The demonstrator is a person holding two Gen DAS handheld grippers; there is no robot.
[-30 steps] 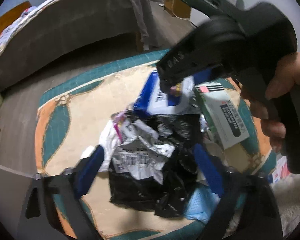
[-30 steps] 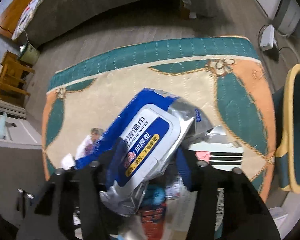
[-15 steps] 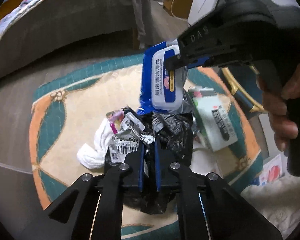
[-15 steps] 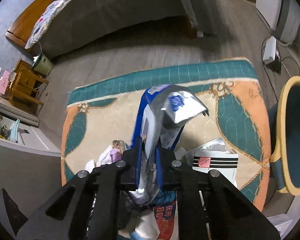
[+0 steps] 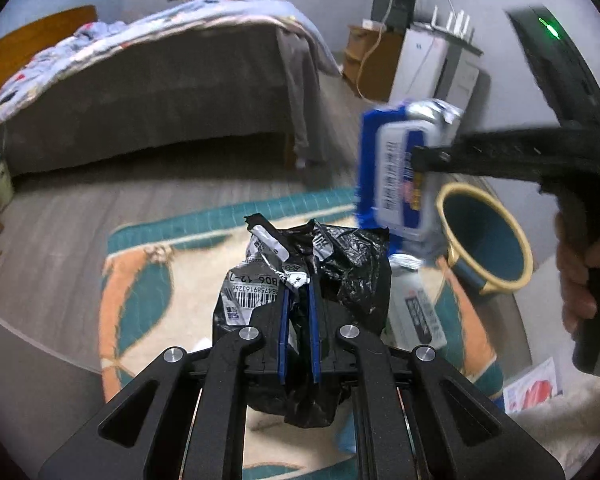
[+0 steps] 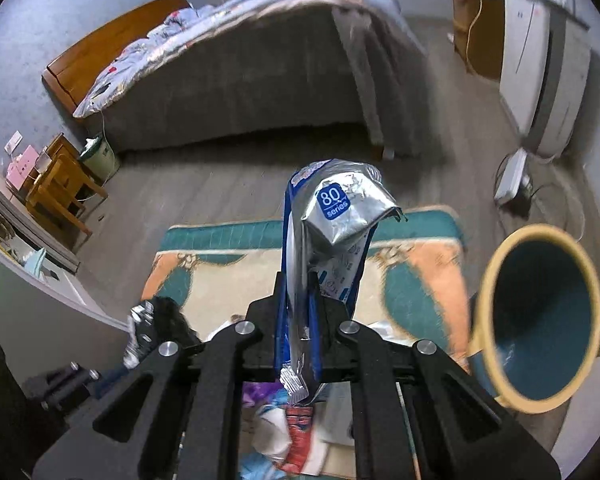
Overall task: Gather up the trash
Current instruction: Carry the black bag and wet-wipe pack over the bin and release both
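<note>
My left gripper (image 5: 299, 300) is shut on a crumpled black plastic mailer bag (image 5: 340, 264) with a white barcode label and holds it above the rug. My right gripper (image 6: 299, 292) is shut on a blue and silver wet-wipes pack (image 6: 332, 216), lifted off the floor; the pack also shows in the left wrist view (image 5: 400, 176), with the right gripper (image 5: 420, 160) clamped on it. A teal bin with a yellow rim (image 6: 540, 320) stands open at the right, also in the left wrist view (image 5: 484, 236). More trash (image 6: 296, 432) lies on the rug below.
A teal, orange and cream rug (image 5: 140, 292) covers the wood floor. A white carton (image 5: 416, 312) lies on it near the bin. A bed (image 5: 140, 80) stands behind. A white appliance (image 6: 548, 72) and wooden cabinet stand at back right; a wooden stool (image 6: 60, 188) is left.
Both grippers have risen with their loads. The black bag is lifted off the rug. The wipes pack has moved right, toward the bin.
</note>
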